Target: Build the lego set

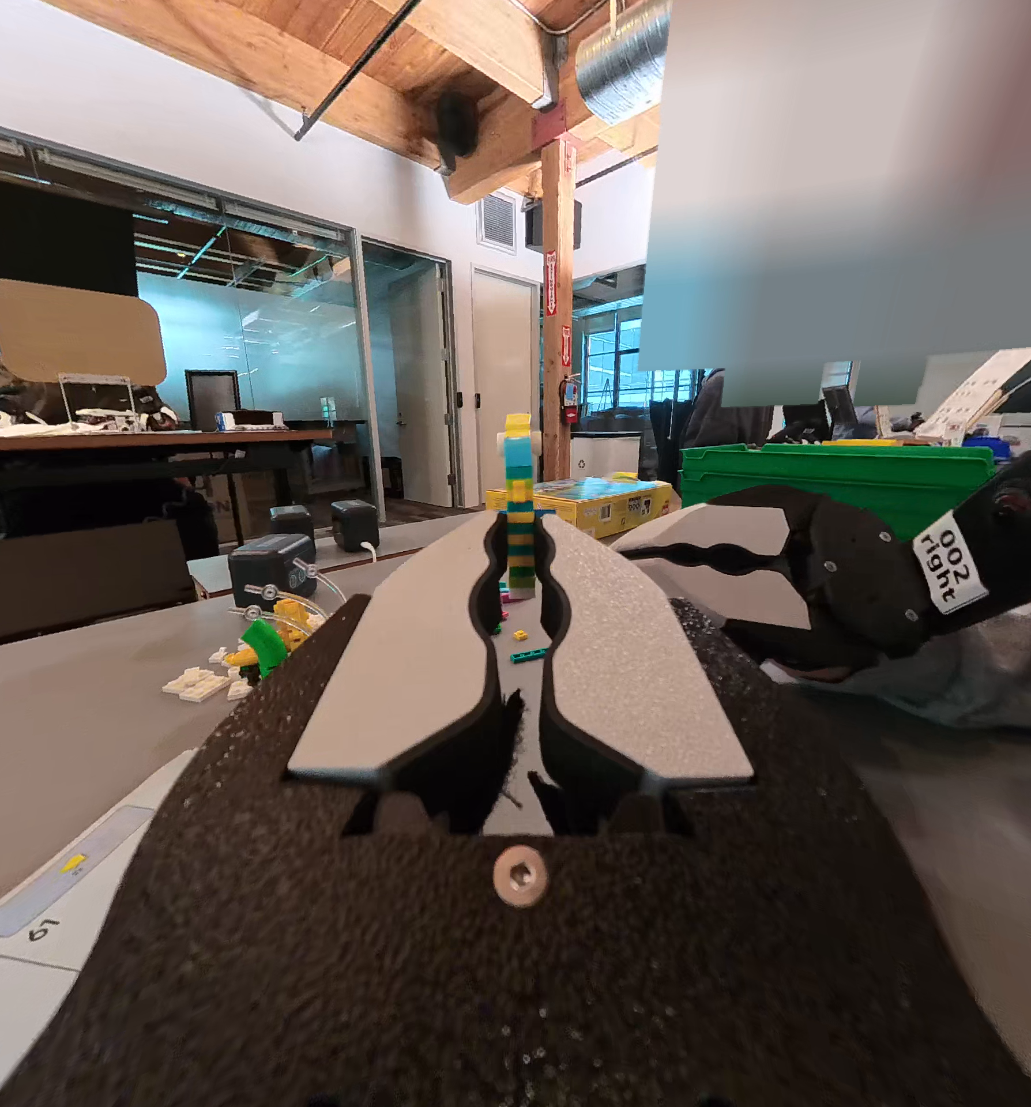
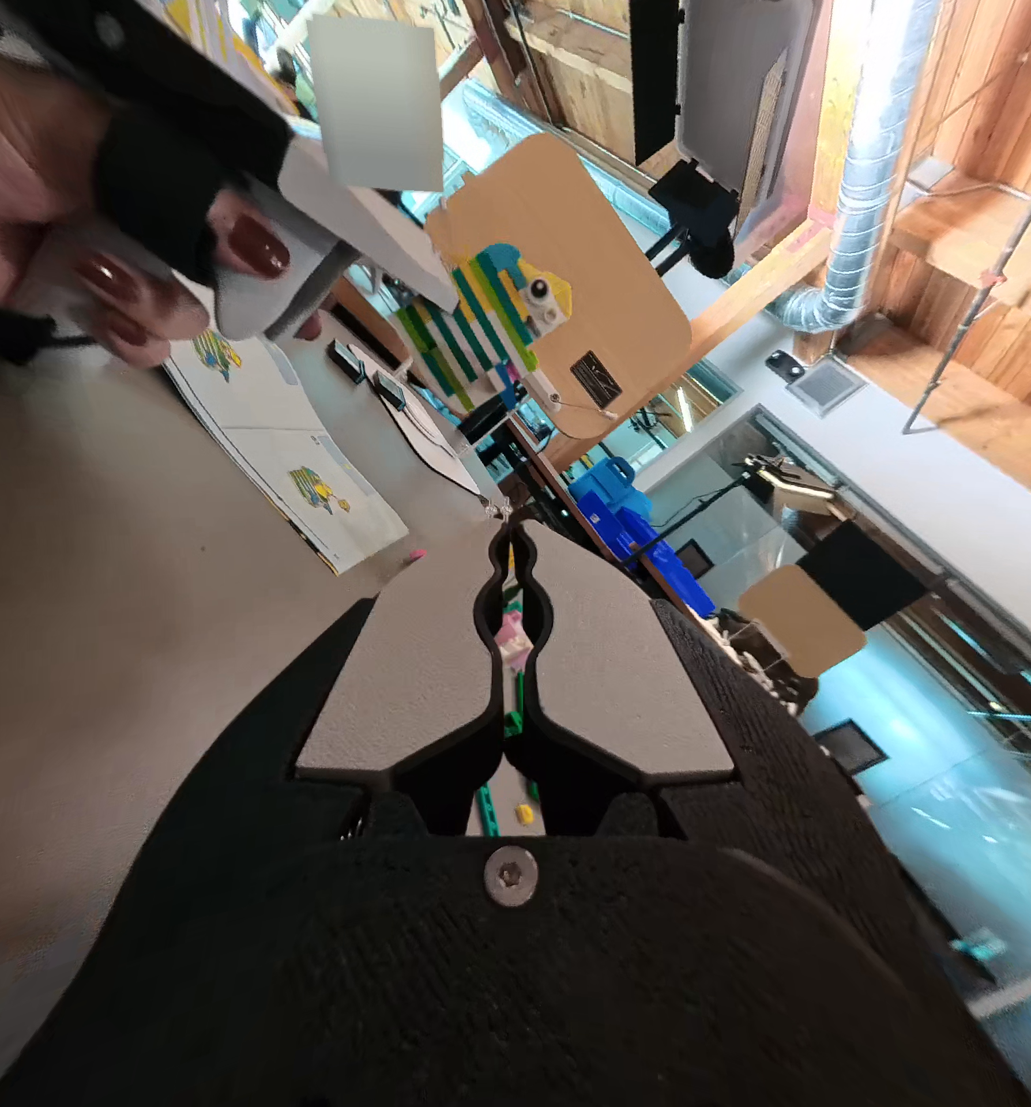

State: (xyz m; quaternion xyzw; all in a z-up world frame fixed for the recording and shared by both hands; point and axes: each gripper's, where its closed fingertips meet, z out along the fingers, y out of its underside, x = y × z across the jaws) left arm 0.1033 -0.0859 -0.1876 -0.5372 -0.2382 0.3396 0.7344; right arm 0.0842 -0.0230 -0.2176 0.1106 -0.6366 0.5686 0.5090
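Observation:
My left gripper (image 1: 519,530) is shut on the lower part of a striped lego model (image 1: 518,509), a narrow stack of yellow, green and teal bricks standing upright between the fingertips. In the right wrist view the model (image 2: 489,311) shows its side, with a white eye piece, held above the grey table (image 2: 112,599) by the left gripper (image 2: 435,281) in a person's hand. My right gripper (image 2: 510,533) is shut, with nothing visibly held. It sits just right of the left gripper (image 1: 624,548), pointing left.
Loose pieces lie on the table: white plates (image 1: 201,680), a green and yellow piece (image 1: 261,647), a teal plate (image 1: 528,656), pink pieces (image 2: 513,641). An open instruction booklet (image 2: 285,431) lies on the table. A yellow box (image 1: 591,503) and green crate (image 1: 830,479) stand behind.

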